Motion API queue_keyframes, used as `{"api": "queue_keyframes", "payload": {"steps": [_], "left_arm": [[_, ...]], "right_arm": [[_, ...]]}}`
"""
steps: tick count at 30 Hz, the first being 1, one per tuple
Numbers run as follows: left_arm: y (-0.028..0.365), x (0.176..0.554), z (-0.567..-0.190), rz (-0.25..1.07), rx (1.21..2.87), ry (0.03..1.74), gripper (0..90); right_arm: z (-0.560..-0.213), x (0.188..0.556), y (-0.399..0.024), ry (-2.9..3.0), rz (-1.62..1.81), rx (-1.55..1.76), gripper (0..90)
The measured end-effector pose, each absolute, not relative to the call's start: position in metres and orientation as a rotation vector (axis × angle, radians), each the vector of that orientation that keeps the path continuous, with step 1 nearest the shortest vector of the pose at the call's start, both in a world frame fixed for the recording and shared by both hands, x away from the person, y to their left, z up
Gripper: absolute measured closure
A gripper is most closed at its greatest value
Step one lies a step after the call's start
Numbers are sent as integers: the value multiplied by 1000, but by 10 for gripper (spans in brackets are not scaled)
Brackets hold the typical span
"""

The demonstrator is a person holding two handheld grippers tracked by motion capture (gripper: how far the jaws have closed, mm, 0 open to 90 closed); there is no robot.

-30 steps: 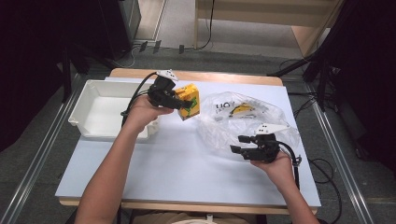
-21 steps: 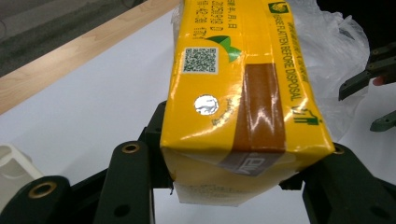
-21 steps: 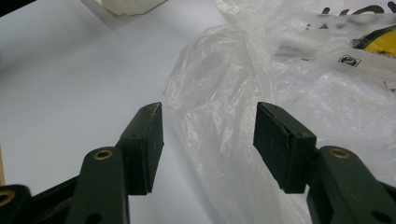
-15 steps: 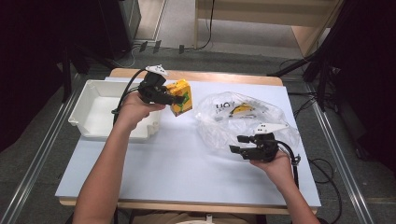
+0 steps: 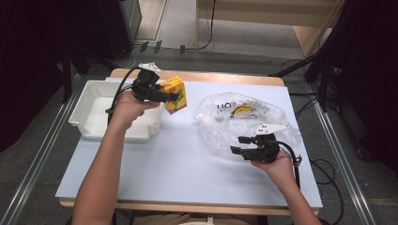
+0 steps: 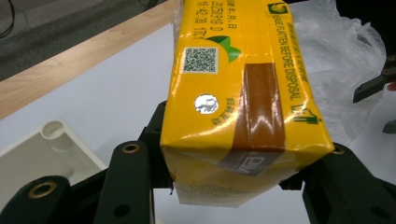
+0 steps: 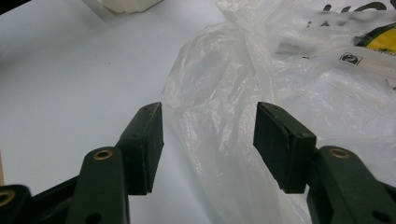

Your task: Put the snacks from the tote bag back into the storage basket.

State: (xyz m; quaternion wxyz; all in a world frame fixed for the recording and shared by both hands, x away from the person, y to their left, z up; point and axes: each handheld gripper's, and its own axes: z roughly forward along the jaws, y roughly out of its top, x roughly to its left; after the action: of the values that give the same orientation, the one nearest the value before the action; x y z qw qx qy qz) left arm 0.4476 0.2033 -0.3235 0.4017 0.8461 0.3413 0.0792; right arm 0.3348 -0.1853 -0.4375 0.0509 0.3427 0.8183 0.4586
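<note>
My left gripper [image 5: 170, 97] is shut on a yellow drink carton [image 5: 173, 95], held in the air just right of the white tray [image 5: 89, 112]. In the left gripper view the carton [image 6: 243, 93] sits between both jaws, with green print and a QR code on its face. My right gripper [image 5: 240, 145] stands open at the near edge of a clear plastic bag [image 5: 244, 117] that lies on the table. Its two pads [image 7: 144, 140] stand apart in the right gripper view [image 7: 208, 144], and a fold of the bag [image 7: 224, 116] lies between them, not pinched.
The white tray sits at the table's left, its corner [image 6: 51, 135] visible under the carton. Something yellow [image 5: 244, 110] lies inside the bag. White table surface [image 5: 178, 164] spreads between the two hands. The floor beyond the far edge holds cables and dark stands.
My left hand has carried the carton left and toward the far side, closer to the tray. The right hand and bag have stayed where they were.
</note>
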Motion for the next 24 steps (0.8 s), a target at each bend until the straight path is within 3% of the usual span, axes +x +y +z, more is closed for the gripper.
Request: {"api": "queue_keyframes", "payload": {"steps": [24], "left_arm": [[232,448,-312,265,2116,931,523]], "right_arm": [[-438,334,-185,2503,1374,1041,440]]}}
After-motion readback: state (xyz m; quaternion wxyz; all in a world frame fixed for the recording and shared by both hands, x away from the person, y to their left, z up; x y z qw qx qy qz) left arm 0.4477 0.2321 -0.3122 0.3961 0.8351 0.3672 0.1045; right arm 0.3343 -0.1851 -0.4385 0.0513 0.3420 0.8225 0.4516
